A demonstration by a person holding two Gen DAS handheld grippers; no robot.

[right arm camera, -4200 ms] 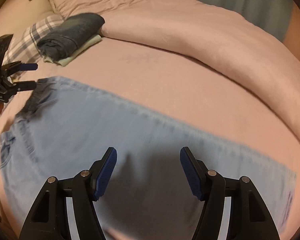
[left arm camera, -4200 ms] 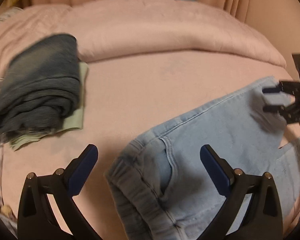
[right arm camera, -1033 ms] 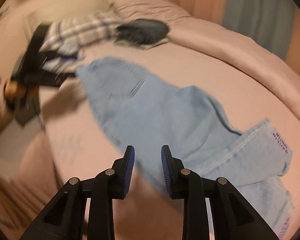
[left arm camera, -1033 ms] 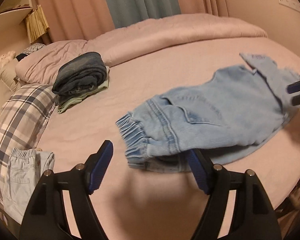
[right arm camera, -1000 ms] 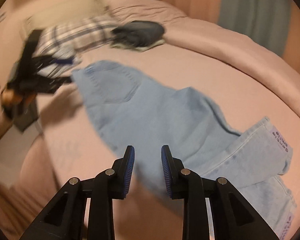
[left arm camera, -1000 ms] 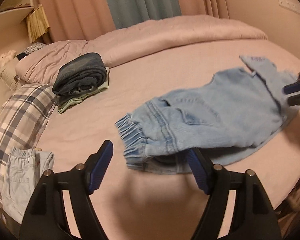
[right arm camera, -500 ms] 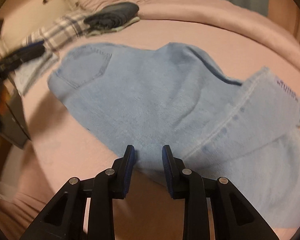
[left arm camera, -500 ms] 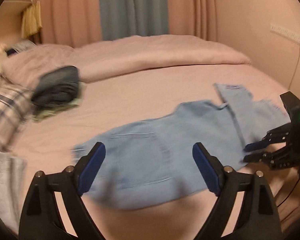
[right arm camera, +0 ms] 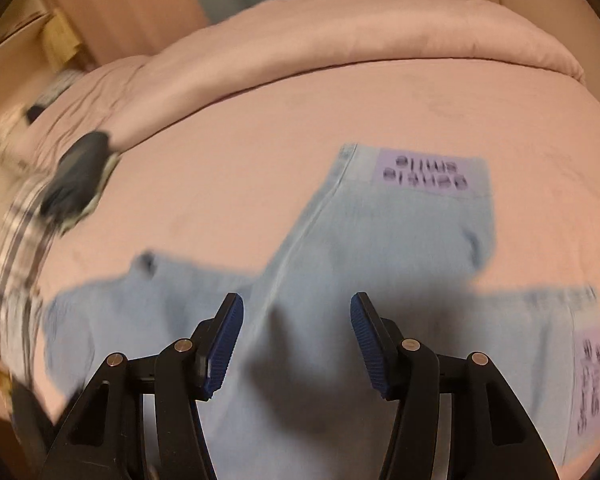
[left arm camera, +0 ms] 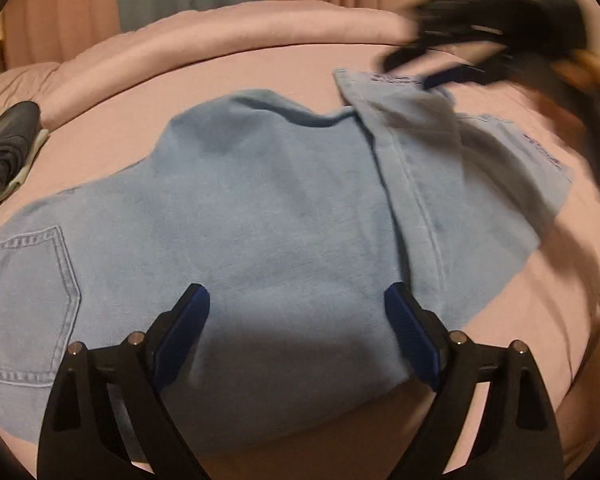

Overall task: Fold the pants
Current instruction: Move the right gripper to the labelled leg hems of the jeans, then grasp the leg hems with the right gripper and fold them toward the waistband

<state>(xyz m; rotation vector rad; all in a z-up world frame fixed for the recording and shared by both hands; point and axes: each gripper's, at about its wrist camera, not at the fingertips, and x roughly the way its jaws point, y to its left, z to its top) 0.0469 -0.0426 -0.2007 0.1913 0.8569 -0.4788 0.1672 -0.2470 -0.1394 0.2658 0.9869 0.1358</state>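
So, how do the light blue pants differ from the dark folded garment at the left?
The light blue pants lie spread out, with one leg turned over, while the dark folded garment is a compact bundle. The pants are pale denim, the garment dark blue. The pants lie below both grippers; the garment lies far off. Both rest on the pink bed.

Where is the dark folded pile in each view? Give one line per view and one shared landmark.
Left wrist: dark pile at the far left edge, mid-height.
Right wrist: blurred, upper left, above the plaid pillow.
Shared landmark: the pants on the bed, with a purple label.
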